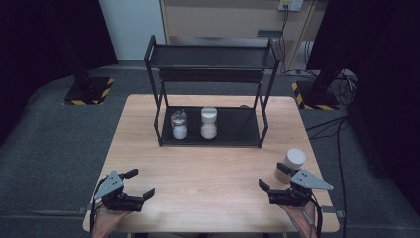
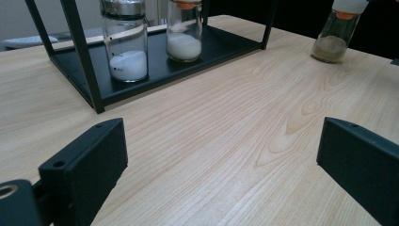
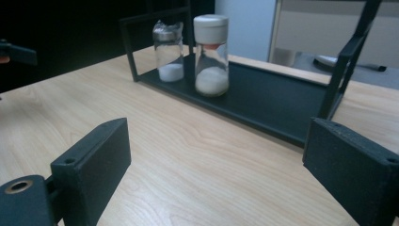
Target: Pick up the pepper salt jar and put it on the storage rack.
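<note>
A black two-tier rack (image 1: 262, 129) stands at the back of the wooden table (image 1: 213, 168). On its bottom shelf are a metal-capped jar (image 1: 179, 124) (image 2: 124, 42) (image 3: 168, 47) and a white-capped jar (image 1: 208, 122) (image 2: 184, 30) (image 3: 211, 54), both part full of white powder. A third jar (image 1: 291, 164) (image 2: 339, 30), white-capped with brownish powder, stands on the table near the right edge. My left gripper (image 1: 139, 183) (image 2: 221, 155) rests open at the front left, nothing between its fingers. At the front right my right gripper (image 1: 270, 177) (image 3: 216, 160) is open and empty, just in front of the third jar.
The rack's top shelf (image 1: 213, 57) is bare. Dark floor surrounds the table, with stand bases marked in yellow-black tape (image 1: 89, 91) behind on both sides and cables (image 1: 332, 129) at the right.
</note>
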### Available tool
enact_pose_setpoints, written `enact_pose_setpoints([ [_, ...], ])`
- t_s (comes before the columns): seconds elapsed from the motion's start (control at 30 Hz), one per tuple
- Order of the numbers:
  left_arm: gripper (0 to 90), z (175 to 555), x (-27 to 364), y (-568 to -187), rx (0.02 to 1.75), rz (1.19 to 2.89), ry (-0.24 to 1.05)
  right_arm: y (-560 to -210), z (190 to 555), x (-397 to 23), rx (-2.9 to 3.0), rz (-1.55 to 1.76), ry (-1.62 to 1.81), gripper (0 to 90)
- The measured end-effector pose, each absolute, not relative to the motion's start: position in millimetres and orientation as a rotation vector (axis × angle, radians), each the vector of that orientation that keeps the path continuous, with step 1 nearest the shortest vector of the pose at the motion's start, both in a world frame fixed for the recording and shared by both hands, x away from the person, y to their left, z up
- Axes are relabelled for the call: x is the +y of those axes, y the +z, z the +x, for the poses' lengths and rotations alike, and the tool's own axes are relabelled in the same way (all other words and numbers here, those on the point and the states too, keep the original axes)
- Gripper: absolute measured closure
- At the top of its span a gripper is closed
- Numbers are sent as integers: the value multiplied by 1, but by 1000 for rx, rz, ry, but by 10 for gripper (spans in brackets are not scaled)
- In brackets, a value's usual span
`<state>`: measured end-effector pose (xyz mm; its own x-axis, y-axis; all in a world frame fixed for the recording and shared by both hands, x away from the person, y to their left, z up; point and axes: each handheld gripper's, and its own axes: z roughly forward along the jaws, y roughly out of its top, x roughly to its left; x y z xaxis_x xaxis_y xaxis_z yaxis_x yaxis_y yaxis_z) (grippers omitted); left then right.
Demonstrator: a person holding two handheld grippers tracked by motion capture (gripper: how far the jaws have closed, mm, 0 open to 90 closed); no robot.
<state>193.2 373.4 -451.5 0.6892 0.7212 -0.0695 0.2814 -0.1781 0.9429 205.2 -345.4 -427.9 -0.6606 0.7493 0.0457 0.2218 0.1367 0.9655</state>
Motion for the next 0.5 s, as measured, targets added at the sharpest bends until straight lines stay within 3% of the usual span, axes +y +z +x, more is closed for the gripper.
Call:
enact_pose_setpoints([
  [0.5,12,190,372,-451,819,1757,472,-403,200,-366,1886,1019,1505,73],
])
